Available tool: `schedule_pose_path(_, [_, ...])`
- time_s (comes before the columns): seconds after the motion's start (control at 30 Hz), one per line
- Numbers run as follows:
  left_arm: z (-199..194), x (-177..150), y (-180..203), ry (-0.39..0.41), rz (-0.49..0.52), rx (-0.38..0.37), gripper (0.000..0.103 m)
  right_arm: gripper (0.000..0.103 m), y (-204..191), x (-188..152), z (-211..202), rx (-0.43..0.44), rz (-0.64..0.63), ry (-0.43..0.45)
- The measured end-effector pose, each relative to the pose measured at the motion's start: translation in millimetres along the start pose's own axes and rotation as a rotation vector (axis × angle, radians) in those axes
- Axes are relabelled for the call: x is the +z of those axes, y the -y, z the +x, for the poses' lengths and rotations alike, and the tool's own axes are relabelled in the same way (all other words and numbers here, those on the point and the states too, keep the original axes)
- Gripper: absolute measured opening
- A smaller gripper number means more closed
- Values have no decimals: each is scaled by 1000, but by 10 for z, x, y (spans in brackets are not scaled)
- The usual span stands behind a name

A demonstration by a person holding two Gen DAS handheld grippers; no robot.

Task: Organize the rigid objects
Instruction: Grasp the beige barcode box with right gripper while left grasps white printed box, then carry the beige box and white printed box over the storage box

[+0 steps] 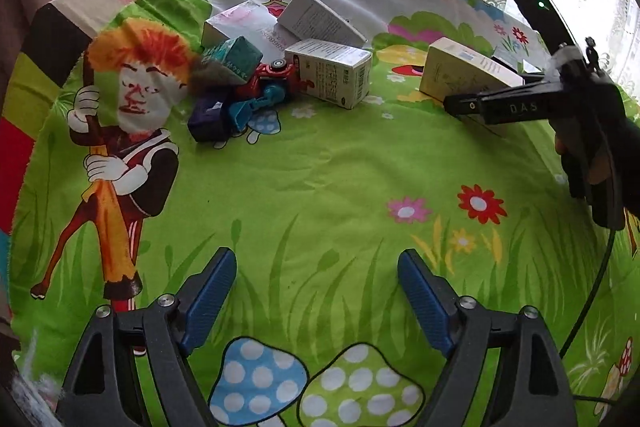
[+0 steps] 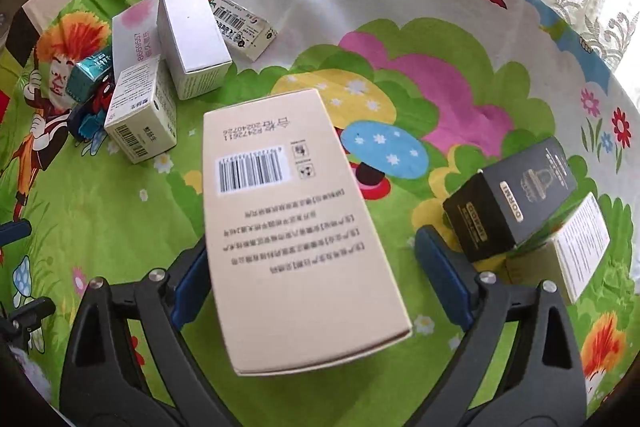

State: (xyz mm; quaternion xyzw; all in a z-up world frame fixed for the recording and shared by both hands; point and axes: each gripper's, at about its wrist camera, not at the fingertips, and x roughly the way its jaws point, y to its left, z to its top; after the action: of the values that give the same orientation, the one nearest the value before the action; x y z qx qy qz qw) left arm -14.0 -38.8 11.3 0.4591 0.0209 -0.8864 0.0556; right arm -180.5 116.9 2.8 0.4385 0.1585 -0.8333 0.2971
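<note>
your right gripper (image 2: 312, 279) stands wide with a tall beige box (image 2: 296, 227) between its fingers; the left pad (image 2: 192, 279) sits against the box's edge, while the right pad (image 2: 440, 275) is clear of it, so nothing is clamped. whether the box rests on the cloth (image 2: 440, 75) or leans on that pad, you cannot tell. your left gripper (image 1: 316, 291) is also wide apart and empty, above bare green cloth. the beige box looks like light, stiff card with smooth printed faces, so it should slide or tip easily and dent if squeezed hard; take it across the two narrow sides near the middle, with gentle pressure. just beside your right pad lies a black box (image 2: 516, 203) stacked on a white box (image 2: 576, 247). farther off, well apart to the left, a heap holds several pale cartons (image 2: 192, 39), a teal box (image 2: 88, 71) and a red toy (image 1: 276, 75), leaning on each other.
</note>
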Motion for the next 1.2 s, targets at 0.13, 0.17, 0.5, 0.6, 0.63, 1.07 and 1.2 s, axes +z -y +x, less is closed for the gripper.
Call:
schedule_pose_path(0.13, [216, 415, 142, 35, -121, 7, 84, 54, -40, -266, -245, 4, -42, 19])
schedule_pose_path(0.17, [281, 519, 171, 42, -160, 14, 84, 54, -52, -396, -340, -12, -46, 25])
schedule_pose_path(0.5, [1125, 1379, 357, -10, -417, 307, 87, 56, -180, -1322, -977, -14, 10, 83])
schedule_pose_path(0.6, [1078, 1371, 379, 15, -381, 258, 60, 56, -190, -1360, -997, -20, 21, 84])
schedule_pose_path(0.63, [993, 1319, 390, 27, -346, 217, 41, 56, -193, -1348, -984, -23, 21, 84])
schedule_pose_path(1.07, [-371, -439, 171, 13, 126, -82, 46, 56, -244, -1397, -1005, -50, 59, 85])
schedule_pose_path(1.2, [-319, -421, 44, 42, 67, -52, 62, 56, -256, -1394, -1001, -63, 74, 84])
